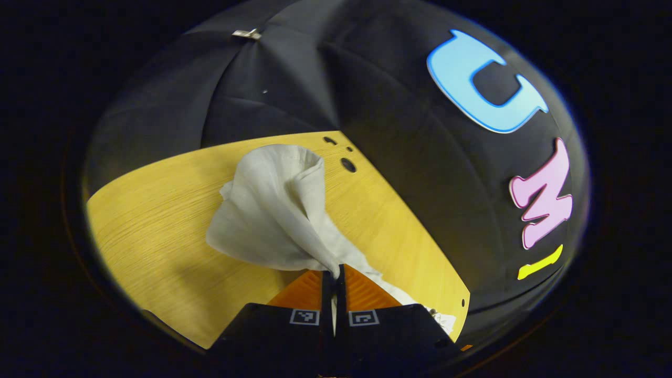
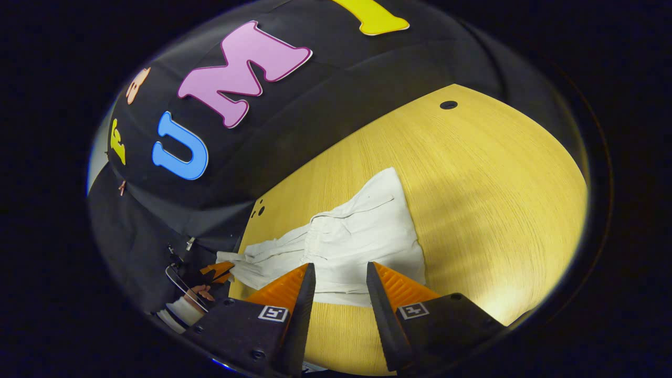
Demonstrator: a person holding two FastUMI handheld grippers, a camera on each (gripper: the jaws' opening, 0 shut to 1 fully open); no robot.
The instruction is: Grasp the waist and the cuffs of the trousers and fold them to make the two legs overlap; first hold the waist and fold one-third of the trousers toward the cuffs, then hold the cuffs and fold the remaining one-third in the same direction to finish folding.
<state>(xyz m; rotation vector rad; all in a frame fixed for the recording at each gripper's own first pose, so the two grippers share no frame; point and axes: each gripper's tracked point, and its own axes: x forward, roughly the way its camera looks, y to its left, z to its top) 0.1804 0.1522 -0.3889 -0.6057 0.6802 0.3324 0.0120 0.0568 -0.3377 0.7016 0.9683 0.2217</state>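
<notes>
Currently left gripper (image 1: pixel 334 273) is clamped on a bunched end of the off-white cloth trousers (image 1: pixel 278 210), lifting it above the yellow wooden table (image 1: pixel 152 231). Right gripper (image 2: pixel 340 275) hangs released, fingers apart, over the near edge of the trousers' flat part (image 2: pixel 362 236). Small dark holes (image 1: pixel 347 164) dot the table's far corner beside the black cloth wall (image 1: pixel 399 157).

A pale wooden table (image 2: pixel 499 173) with small round holes stands against black cloth wall (image 1: pixel 399 157).

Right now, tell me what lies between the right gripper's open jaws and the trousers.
In the right gripper view, only a short strip of bare table separates the right gripper from the near edge of the trousers.
</notes>
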